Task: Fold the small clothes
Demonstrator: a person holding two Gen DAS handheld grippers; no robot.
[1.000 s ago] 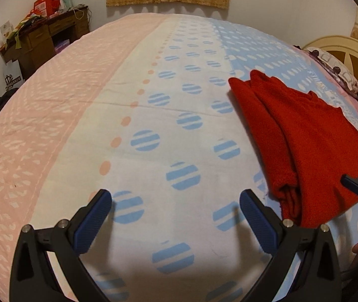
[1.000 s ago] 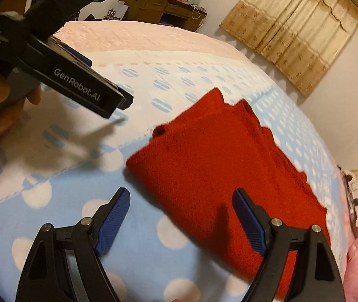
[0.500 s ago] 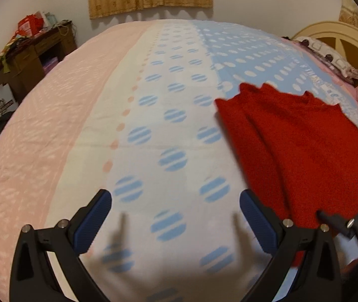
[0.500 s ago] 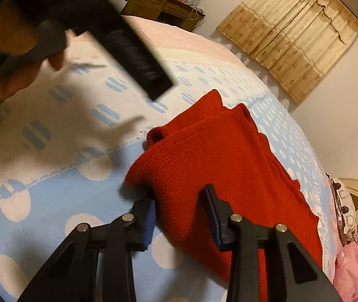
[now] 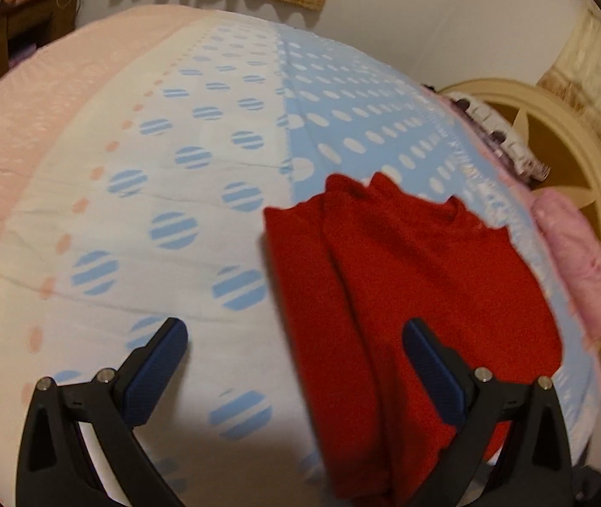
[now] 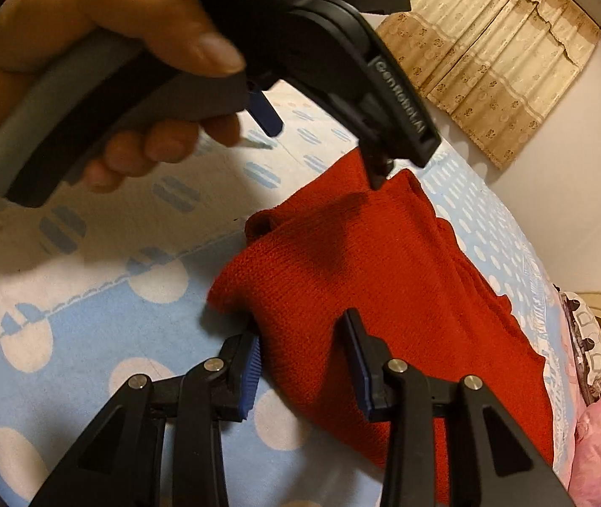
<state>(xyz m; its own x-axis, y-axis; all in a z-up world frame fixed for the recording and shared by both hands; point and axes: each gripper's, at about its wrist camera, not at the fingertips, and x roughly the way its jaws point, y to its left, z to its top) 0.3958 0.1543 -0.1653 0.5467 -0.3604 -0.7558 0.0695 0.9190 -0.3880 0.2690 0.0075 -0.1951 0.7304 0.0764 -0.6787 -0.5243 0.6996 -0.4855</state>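
Observation:
A folded red knit garment (image 5: 406,274) lies on the spotted bed sheet (image 5: 173,169). In the left wrist view my left gripper (image 5: 296,350) is open above the garment's left edge, its right finger over the red cloth and its left finger over the sheet. The right wrist view shows my right gripper (image 6: 304,363) shut on the near corner of the red garment (image 6: 363,262), with thick cloth bunched between its pads. A hand (image 6: 89,63) holds the left gripper (image 6: 321,139) over the garment's far end.
A pink cloth (image 5: 575,262) lies at the bed's right edge beside a cream headboard (image 5: 553,126). A cluttered wooden desk (image 5: 25,29) stands at the far left. Curtains (image 6: 490,55) hang on the wall behind the bed.
My right gripper closed from wide open onto the garment's near corner. My left gripper swung right, from over bare sheet to over the garment's left edge, staying open.

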